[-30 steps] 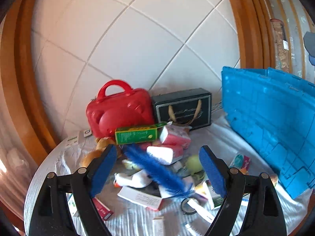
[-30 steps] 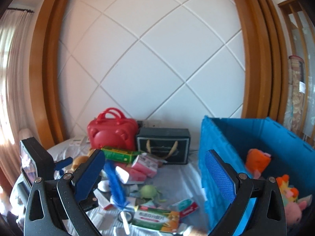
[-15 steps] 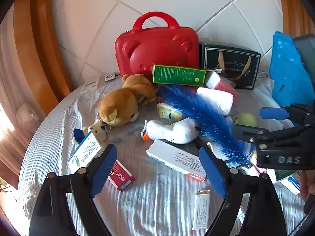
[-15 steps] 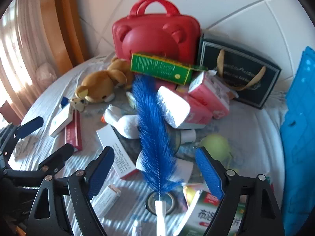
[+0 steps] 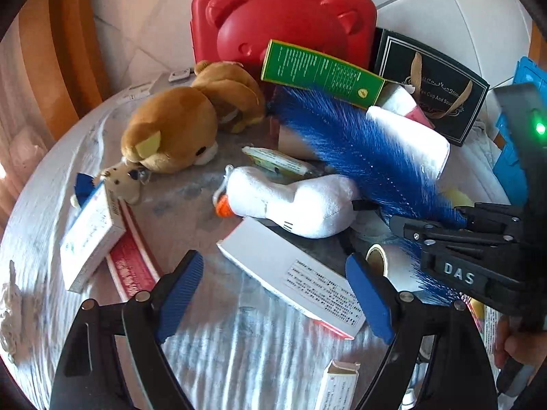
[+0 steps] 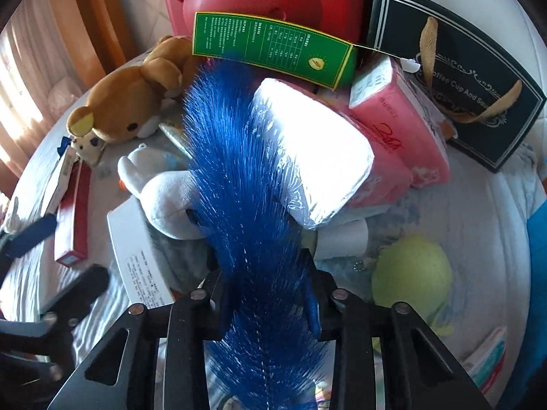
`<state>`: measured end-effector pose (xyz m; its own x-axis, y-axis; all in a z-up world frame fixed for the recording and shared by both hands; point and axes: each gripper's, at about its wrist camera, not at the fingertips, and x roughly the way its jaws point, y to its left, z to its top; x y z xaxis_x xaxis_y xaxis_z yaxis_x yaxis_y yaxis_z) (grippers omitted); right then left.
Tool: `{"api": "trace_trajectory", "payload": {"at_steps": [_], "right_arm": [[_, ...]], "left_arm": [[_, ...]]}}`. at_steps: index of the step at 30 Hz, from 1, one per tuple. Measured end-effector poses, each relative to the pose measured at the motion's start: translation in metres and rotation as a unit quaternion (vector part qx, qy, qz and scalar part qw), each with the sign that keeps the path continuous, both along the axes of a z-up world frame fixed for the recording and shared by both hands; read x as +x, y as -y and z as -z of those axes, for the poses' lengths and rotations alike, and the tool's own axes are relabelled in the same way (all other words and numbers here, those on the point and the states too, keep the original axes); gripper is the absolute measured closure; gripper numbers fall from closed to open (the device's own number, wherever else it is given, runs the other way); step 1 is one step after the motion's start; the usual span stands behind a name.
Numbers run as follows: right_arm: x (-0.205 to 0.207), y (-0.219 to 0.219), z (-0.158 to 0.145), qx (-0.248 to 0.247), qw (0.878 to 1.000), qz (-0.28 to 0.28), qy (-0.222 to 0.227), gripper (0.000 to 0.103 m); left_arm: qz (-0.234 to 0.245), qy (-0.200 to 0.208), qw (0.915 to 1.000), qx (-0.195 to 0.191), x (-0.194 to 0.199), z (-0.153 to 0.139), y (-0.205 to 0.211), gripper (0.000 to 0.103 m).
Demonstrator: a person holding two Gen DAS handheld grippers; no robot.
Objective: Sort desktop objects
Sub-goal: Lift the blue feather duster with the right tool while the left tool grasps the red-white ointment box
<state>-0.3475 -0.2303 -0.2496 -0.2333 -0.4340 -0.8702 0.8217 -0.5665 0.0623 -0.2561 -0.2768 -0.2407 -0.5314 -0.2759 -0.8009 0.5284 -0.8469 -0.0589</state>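
Observation:
A long blue bristle brush (image 6: pixel 246 184) lies across the pile; it also shows in the left wrist view (image 5: pixel 359 150). My right gripper (image 6: pixel 265 299) has its jaws closed in on the brush's bristles near its lower end. My left gripper (image 5: pixel 273 294) is open and empty, above a flat white box (image 5: pixel 290 273). A white plush duck (image 5: pixel 290 201) lies just beyond that box. A brown plush bear (image 5: pixel 181 126), a green box (image 6: pixel 273 48), pink tissue packs (image 6: pixel 400 126) and a shiny white pack (image 6: pixel 314 157) lie around the brush.
A red bear-shaped case (image 5: pixel 283 17) and a dark gift box (image 5: pixel 430 85) stand at the back by the wall. A blue crate (image 5: pixel 512 171) stands at the right. A small white box (image 5: pixel 92 235) and a red box (image 5: pixel 133 270) lie left. A green ball (image 6: pixel 410 273) lies right.
Both grippers moved down and in toward the pile. My right gripper went from open above the brush to closed on its bristles. The left gripper stayed open.

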Motion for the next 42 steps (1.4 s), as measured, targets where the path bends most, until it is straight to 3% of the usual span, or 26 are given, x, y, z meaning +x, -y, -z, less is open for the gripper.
{"api": "trace_trajectory", "payload": {"at_steps": [7,11,13,17,23,25,30,36,37,38,42], "right_arm": [[-0.002,-0.012,-0.004,-0.016,1.000,-0.004,0.016,0.080],[-0.003,-0.015,-0.006,-0.018,1.000,-0.004,0.020,0.080],[-0.002,-0.016,-0.008,-0.017,1.000,-0.004,0.021,0.080],[0.000,-0.015,-0.009,-0.021,0.999,-0.003,0.024,0.080],[0.001,-0.008,-0.002,-0.021,0.999,0.005,0.036,0.083],[0.007,-0.011,-0.008,-0.027,0.999,0.006,0.023,0.084],[0.024,-0.026,-0.027,-0.040,0.999,0.013,-0.012,0.086],[0.041,-0.047,-0.052,-0.071,0.997,0.032,-0.030,0.087],[0.044,-0.050,-0.058,-0.078,0.996,0.035,-0.035,0.087],[0.047,-0.054,-0.065,-0.085,0.995,0.038,-0.040,0.087],[0.056,-0.065,-0.091,-0.117,0.990,0.049,-0.054,0.088]], "left_arm": [[-0.063,0.044,0.9960,0.047,-0.022,0.040,0.006,0.017],[-0.089,0.041,0.9915,0.086,-0.019,0.050,0.014,0.021],[-0.076,0.032,0.9927,0.088,-0.011,0.048,0.015,0.034],[-0.051,0.020,0.9934,0.100,0.012,0.047,0.020,0.047],[-0.011,0.007,0.9952,0.097,0.013,0.046,0.023,0.051],[-0.003,0.010,0.9954,0.096,0.020,0.044,0.022,0.057],[0.033,0.010,0.9972,0.066,0.036,0.032,0.006,0.058],[0.073,-0.024,0.9966,0.031,0.049,0.001,-0.006,0.061],[0.080,-0.030,0.9960,0.027,0.047,-0.005,-0.007,0.084],[0.089,-0.031,0.9952,0.025,0.046,-0.011,-0.009,0.090],[0.112,-0.034,0.9930,0.014,0.047,-0.016,-0.010,0.091]]}}
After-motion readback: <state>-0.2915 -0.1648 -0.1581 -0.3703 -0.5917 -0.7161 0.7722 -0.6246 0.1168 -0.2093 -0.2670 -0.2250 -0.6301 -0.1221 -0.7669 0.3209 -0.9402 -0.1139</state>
